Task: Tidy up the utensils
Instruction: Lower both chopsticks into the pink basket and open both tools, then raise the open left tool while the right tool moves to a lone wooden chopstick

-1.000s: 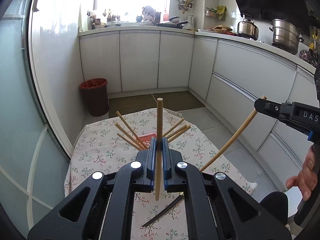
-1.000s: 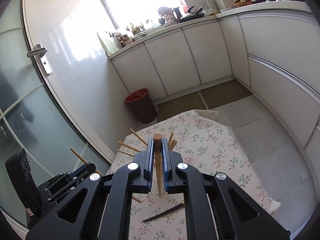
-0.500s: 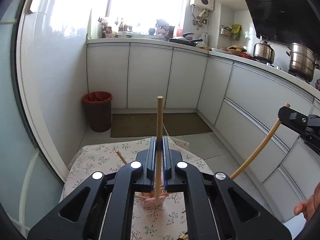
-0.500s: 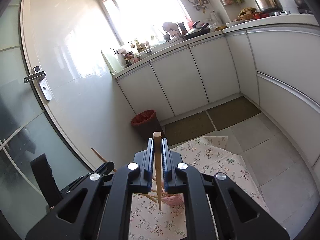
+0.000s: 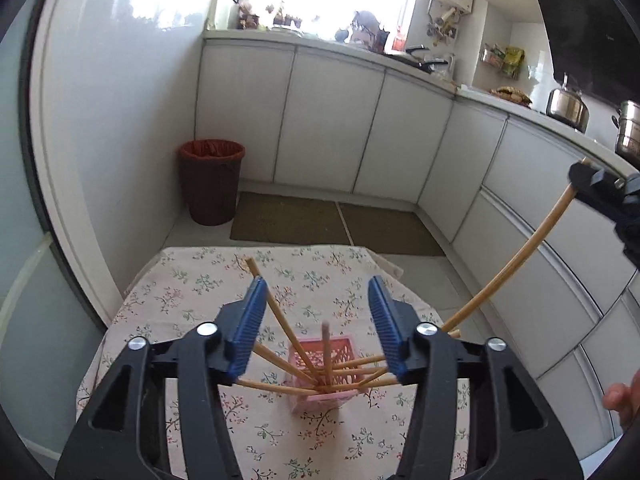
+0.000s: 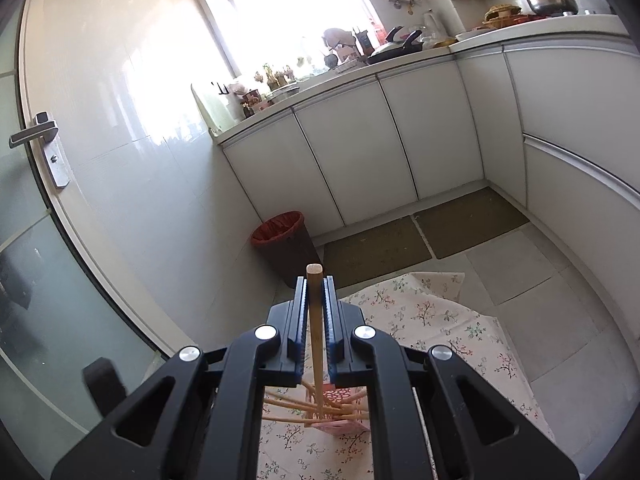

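Note:
A pink slotted basket (image 5: 340,348) stands on the floral tablecloth (image 5: 192,280) with several wooden chopsticks fanned out of it. My left gripper (image 5: 316,280) hovers just above it and its jaws are opening. A wooden chopstick (image 5: 327,354) stands loose in the basket, below and between the blue pads (image 5: 248,320), and neither pad touches it. My right gripper (image 6: 315,284) is shut on another upright chopstick (image 6: 315,320), above the same basket (image 6: 340,396). In the left wrist view the right gripper (image 5: 592,184) appears at the far right, its chopstick (image 5: 516,256) slanting down towards the basket.
A bin with a red liner (image 5: 211,182) stands on the floor beyond the table, beside two brown mats (image 5: 288,224). White cabinets (image 5: 332,120) run along the back and right. A glass door with a handle (image 6: 36,136) is on the left. A person's fingers (image 5: 618,400) show at the right edge.
My left gripper has moved forward and down over the basket, opened, and let its chopstick drop into it. My right gripper has also moved forward with its chopstick, now above the basket.

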Tool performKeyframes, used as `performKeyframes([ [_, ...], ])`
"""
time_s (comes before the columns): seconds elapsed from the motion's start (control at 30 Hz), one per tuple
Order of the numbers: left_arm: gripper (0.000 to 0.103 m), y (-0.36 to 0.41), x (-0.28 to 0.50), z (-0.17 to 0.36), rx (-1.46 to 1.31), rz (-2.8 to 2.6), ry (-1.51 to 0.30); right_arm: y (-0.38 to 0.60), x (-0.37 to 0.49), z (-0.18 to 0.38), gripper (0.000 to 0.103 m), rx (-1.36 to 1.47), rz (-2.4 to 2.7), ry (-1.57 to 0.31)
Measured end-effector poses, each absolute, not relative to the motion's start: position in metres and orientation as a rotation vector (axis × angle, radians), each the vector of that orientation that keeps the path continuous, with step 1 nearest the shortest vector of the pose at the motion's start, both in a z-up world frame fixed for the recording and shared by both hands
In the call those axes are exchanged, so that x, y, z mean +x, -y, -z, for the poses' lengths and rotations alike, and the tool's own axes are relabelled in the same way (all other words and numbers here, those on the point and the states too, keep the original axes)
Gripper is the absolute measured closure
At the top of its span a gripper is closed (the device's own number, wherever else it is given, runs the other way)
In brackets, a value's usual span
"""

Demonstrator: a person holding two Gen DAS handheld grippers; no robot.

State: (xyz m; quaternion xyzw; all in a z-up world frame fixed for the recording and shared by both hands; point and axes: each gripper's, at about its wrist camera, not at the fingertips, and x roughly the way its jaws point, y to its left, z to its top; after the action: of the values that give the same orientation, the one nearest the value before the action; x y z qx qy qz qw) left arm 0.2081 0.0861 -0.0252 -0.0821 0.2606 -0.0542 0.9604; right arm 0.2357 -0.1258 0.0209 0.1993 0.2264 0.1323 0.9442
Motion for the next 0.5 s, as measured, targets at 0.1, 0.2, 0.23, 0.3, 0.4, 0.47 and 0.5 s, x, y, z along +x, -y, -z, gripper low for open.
performKeyframes([
  [0.1, 0.049, -0.102, 0.191, 0.004, -0.193, 0.102, -0.45, 0.117, 0.244, -0.016, 0.095, 0.405, -0.265, -0.464],
  [0.2, 0.049, -0.116, 0.175, -0.012, -0.206, 0.085, -0.399, 0.11, 0.251, -0.013, 0.095, 0.402, -0.256, -0.465],
  [0.23, 0.049, -0.12, 0.17, -0.015, -0.209, 0.078, -0.389, 0.107, 0.253, -0.013, 0.095, 0.397, -0.254, -0.464],
  [0.3, 0.047, -0.126, 0.164, -0.018, -0.215, 0.075, -0.382, 0.1, 0.258, -0.011, 0.095, 0.382, -0.248, -0.466],
  [0.4, 0.045, -0.131, 0.159, -0.016, -0.226, 0.073, -0.383, 0.092, 0.265, -0.004, 0.095, 0.355, -0.244, -0.465],
  [0.47, 0.045, -0.133, 0.159, -0.012, -0.23, 0.069, -0.392, 0.086, 0.272, 0.005, 0.095, 0.346, -0.25, -0.468],
  [0.5, 0.045, -0.134, 0.159, -0.008, -0.233, 0.066, -0.401, 0.081, 0.276, 0.011, 0.095, 0.343, -0.26, -0.466],
])
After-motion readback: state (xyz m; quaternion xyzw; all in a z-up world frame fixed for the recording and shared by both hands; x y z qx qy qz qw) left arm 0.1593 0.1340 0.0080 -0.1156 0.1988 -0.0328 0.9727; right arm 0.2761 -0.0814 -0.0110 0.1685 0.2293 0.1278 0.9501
